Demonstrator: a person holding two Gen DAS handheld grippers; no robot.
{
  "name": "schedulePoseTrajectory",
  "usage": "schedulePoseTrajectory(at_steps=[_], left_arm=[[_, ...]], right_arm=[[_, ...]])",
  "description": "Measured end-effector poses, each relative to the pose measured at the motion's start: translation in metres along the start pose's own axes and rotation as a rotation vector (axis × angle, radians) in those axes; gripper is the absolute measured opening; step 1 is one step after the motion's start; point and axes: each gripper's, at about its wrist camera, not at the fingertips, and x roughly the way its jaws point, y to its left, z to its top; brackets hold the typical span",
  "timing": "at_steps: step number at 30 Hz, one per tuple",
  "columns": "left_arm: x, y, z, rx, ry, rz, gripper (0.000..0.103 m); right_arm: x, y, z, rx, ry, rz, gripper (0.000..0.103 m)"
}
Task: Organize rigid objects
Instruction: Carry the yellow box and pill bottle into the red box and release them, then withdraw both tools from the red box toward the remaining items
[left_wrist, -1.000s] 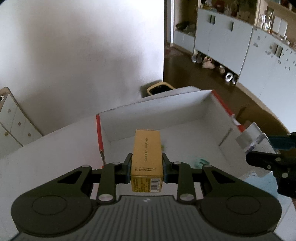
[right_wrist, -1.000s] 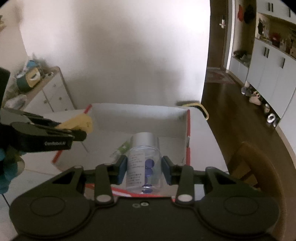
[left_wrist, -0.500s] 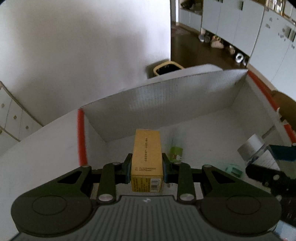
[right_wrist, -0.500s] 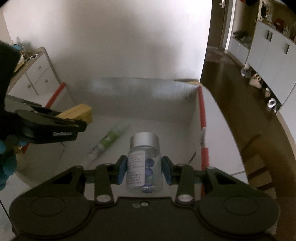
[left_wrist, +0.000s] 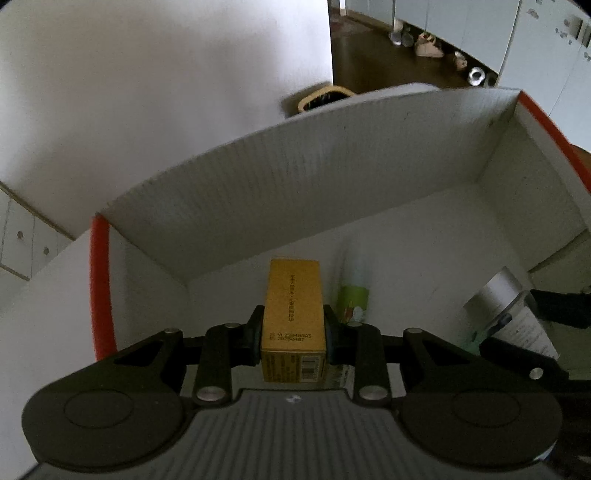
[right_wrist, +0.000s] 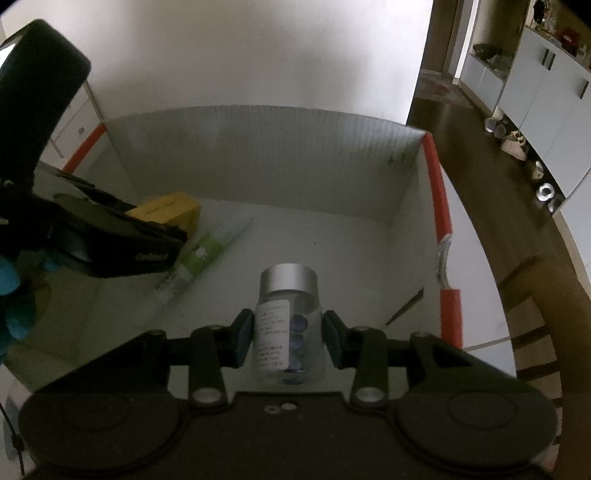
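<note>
Two claws inside one white box (left_wrist: 295, 192): left claw (left_wrist: 293, 334) clamping one yellow carton (left_wrist: 293, 314), right claw (right_wrist: 287, 338) one pill bottle (right_wrist: 286, 325) (one green tube (right_wrist: 199, 254) loose).

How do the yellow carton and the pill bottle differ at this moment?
The yellow carton is an opaque rectangular box; the pill bottle is a clear round jar with a silver cap and blue pills inside. The carton is clamped in the left hand-held gripper, the bottle in the right hand-held gripper. The carton sits next to the green tube; the bottle is apart from it. Both are held over the white box.
</note>
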Motion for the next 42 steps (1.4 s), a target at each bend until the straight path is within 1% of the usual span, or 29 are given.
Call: schedulePoseTrajectory(at_steps=[9, 12, 18, 23, 29, 35, 42], left_arm=[[0.012, 0.004, 0.003, -0.025, 0.061, -0.018, 0.029], [0.018, 0.005, 0.004, -0.036, 0.097, -0.022, 0.03], [0.018, 0.006, 0.008, -0.049, 0.111, -0.022, 0.03], [0.0, 0.005, 0.005, -0.045, 0.077, -0.013, 0.03], [-0.023, 0.007, 0.0, -0.049, 0.034, -0.002, 0.03], [-0.048, 0.005, -0.006, -0.068, -0.009, -0.015, 0.03], [-0.086, 0.0, -0.034, -0.043, -0.065, -0.032, 0.03]], right_arm=[[0.002, -0.004, 0.002, 0.02, 0.001, 0.009, 0.04], [0.002, -0.004, 0.002, 0.019, 0.003, 0.006, 0.04], [0.001, -0.004, 0.001, 0.023, 0.012, 0.014, 0.042], [-0.007, -0.003, -0.003, 0.023, 0.001, 0.023, 0.045], [-0.026, -0.002, -0.01, 0.034, -0.031, 0.03, 0.053], [-0.056, -0.006, -0.014, 0.061, -0.072, 0.037, 0.054], [-0.097, -0.006, -0.029, 0.063, -0.131, 0.055, 0.059]])
